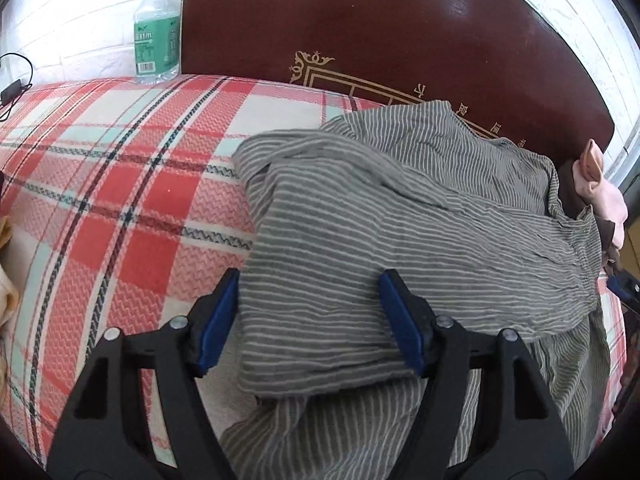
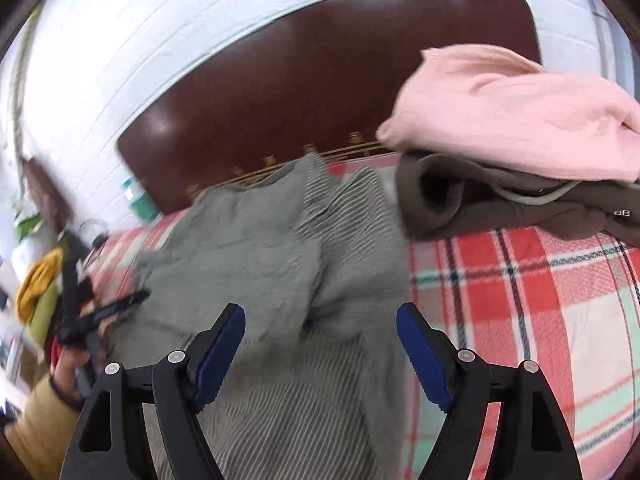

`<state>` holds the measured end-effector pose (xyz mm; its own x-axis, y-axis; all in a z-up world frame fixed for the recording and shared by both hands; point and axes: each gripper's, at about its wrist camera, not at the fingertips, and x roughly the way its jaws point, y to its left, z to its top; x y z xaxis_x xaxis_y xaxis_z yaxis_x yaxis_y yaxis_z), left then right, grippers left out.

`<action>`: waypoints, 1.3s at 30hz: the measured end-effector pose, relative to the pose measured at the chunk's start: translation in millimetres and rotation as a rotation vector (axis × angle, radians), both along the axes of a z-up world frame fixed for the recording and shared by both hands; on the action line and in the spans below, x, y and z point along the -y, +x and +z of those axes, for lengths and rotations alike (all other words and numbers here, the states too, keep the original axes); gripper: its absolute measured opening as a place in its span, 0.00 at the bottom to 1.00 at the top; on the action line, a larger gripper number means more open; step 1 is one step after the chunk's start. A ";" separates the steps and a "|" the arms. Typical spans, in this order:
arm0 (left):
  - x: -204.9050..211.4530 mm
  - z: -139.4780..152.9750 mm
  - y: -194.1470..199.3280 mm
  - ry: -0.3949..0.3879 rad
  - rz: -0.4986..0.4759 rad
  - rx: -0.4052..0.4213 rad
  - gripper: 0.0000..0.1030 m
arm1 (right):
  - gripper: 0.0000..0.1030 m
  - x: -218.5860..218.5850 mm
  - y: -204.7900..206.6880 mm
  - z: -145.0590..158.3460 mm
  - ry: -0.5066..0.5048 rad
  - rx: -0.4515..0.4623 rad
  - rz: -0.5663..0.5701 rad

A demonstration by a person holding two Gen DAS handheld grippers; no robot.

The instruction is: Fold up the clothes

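While both grippers, left and right, hover with jaws apart and empty: striped garment, part-folded on plaid bed. Step: mid-fold. Next: likely pinch an edge, fold over.

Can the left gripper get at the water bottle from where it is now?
Probably yes. The left gripper is open over the striped garment, and only bare plaid blanket lies between it and the water bottle standing at the far edge.
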<state>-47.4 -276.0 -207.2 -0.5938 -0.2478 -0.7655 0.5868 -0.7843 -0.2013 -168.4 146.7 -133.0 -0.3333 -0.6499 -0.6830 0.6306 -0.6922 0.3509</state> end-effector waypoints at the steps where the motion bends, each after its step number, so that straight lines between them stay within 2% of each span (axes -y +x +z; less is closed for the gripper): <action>1: -0.7 0.0 -0.3 -0.005 -0.001 0.004 0.69 | 0.77 3.1 -9.2 -4.9 0.004 0.023 -0.015; 3: -2.1 0.0 -0.9 -0.015 -0.004 0.011 0.69 | 0.70 9.4 -25.4 -16.1 0.014 0.070 -0.038; 4: -2.0 -0.1 -0.7 -0.015 -0.004 0.010 0.69 | 0.60 14.4 -30.7 -22.7 0.034 0.085 -0.037; 5: -2.0 -0.2 -0.5 -0.016 -0.004 0.009 0.70 | 0.42 18.6 -33.9 -28.8 0.064 0.086 -0.038; 7: -1.9 -0.4 -0.2 -0.016 -0.005 0.008 0.70 | 0.21 19.9 -36.6 -38.6 0.110 0.070 -0.040; 8: -2.1 -0.7 -0.1 -0.020 -0.005 0.009 0.70 | 0.17 15.8 -38.2 -39.8 0.101 0.078 -0.045; 10: -1.9 -0.6 -1.4 -0.023 -0.005 0.012 0.70 | 0.15 5.8 -42.0 -40.3 0.067 0.101 -0.056; 13: -5.9 2.9 1.1 -0.044 0.000 0.013 0.70 | 0.16 -1.8 -43.8 -43.6 0.068 0.124 -0.071; 15: -15.0 13.6 9.4 -0.062 -0.008 -0.020 0.70 | 0.22 -4.5 -42.1 -43.2 0.073 0.138 -0.071; 17: -32.1 30.5 22.0 -0.088 -0.044 -0.068 0.70 | 0.47 -15.5 -36.1 -33.4 0.028 0.146 -0.071; 19: -57.1 46.3 33.5 -0.105 -0.112 -0.103 0.70 | 0.54 -28.7 -27.3 -21.7 -0.019 0.137 -0.059; 21: -89.6 57.7 41.1 -0.121 -0.215 -0.115 0.70 | 0.57 -45.6 -10.2 -9.5 -0.045 0.115 -0.012; 23: -120.9 64.9 46.5 -0.122 -0.315 -0.124 0.70 | 0.65 -64.4 7.7 0.5 -0.087 0.123 0.045; 27: -185.4 71.5 47.2 -0.048 -0.534 -0.161 0.70 | 0.68 -104.9 48.4 20.4 -0.156 0.105 0.127; 29: -215.4 72.0 43.5 -0.025 -0.616 -0.173 0.70 | 0.73 -118.6 69.2 28.0 -0.162 0.082 0.146; 33: -256.7 67.6 39.3 0.006 -0.715 -0.171 0.70 | 0.75 -135.8 106.3 28.0 -0.116 0.092 0.192; 39: -278.9 53.5 43.9 0.044 -0.731 -0.132 0.70 | 0.75 -155.8 158.3 -12.8 -0.016 0.194 0.235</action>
